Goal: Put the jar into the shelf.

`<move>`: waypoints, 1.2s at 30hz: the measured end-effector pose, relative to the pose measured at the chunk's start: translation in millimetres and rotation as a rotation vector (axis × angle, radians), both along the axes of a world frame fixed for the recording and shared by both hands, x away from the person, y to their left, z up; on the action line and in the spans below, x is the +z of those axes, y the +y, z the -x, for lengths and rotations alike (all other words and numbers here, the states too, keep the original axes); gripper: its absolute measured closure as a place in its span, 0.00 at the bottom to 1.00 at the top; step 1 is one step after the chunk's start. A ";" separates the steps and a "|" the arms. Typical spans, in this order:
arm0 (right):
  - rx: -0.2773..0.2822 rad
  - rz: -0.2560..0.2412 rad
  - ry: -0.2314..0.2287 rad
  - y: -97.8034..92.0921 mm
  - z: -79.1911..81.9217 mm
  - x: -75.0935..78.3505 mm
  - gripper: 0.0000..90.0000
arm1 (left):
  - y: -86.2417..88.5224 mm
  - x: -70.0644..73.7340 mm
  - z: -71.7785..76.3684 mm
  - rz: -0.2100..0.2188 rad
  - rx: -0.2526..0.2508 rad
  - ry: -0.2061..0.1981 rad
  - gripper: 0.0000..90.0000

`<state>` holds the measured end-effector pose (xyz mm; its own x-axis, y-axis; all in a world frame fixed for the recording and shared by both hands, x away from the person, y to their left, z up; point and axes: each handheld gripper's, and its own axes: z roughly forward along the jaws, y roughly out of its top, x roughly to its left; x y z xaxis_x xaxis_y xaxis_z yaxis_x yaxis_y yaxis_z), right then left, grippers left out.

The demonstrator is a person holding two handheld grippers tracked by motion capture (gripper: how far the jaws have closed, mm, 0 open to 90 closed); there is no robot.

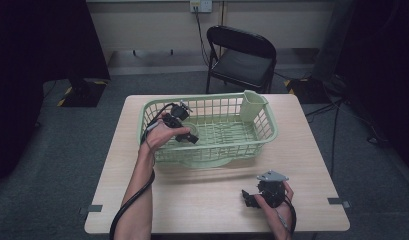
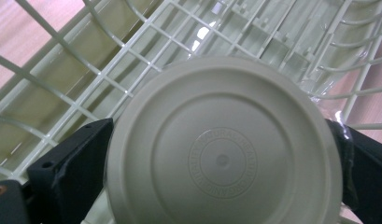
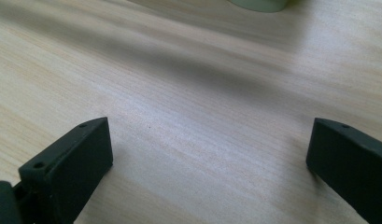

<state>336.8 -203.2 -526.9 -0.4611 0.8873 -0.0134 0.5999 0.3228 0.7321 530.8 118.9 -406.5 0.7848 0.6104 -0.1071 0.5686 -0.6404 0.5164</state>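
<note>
Left tongs (image 1: 188, 136) clamp round cup (image 2: 223, 144) inside basket (image 1: 264, 131); right tongs (image 3: 207, 172) released over surface (image 1: 202, 200). Risk: smooth cup slips, snags basket wall.

Basket (image 1: 264, 131) walls hem the left gripper (image 1: 188, 134); table (image 1: 202, 200) front open.

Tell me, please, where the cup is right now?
In the high view the cup sits inside the basket's left part, between the left gripper's jaws.
</note>
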 end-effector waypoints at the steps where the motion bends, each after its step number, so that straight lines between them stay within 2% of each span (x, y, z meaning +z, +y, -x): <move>1: 0.000 0.000 0.000 0.0 0.0 0.0 0.00 | -0.3 0.1 0.5 0.002 -0.003 -0.006 0.03; 4: 0.000 0.000 0.000 0.0 0.0 0.0 0.00 | -1.0 1.6 2.3 0.014 -0.027 -0.022 0.06; 7: 0.000 0.000 0.000 0.0 0.0 0.0 0.00 | -0.3 3.3 2.6 0.040 -0.026 -0.027 0.06; 16: 0.000 0.000 0.000 0.0 0.0 0.0 0.00 | -1.3 4.6 3.0 0.045 -0.039 -0.027 0.04; 19: 0.000 0.000 0.000 0.0 0.0 0.0 0.00 | 0.2 7.2 3.8 0.082 -0.040 -0.037 0.04; 21: 0.000 0.000 0.000 0.0 0.0 0.0 0.00 | 0.3 9.4 4.9 0.098 -0.048 -0.056 0.04; 27: 0.000 0.000 0.000 -0.1 0.0 0.0 0.00 | 1.2 15.5 7.1 0.104 -0.044 -0.099 0.04; 31: 0.000 0.000 0.000 0.0 0.0 0.0 0.00 | 2.9 24.1 9.2 0.149 -0.046 -0.136 0.05; 34: 0.000 0.000 0.000 0.0 0.0 0.0 0.00 | 1.7 30.6 11.6 0.138 -0.034 -0.162 0.04; 36: 0.000 0.000 0.000 0.0 0.0 0.0 0.00 | 2.2 35.9 14.2 0.141 -0.013 -0.194 0.04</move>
<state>336.8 -203.2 -526.9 -0.4612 0.8872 -0.0132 0.6000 0.3227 0.7321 516.6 121.1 -370.6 0.8065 0.5901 -0.0371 0.4426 -0.5609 0.6996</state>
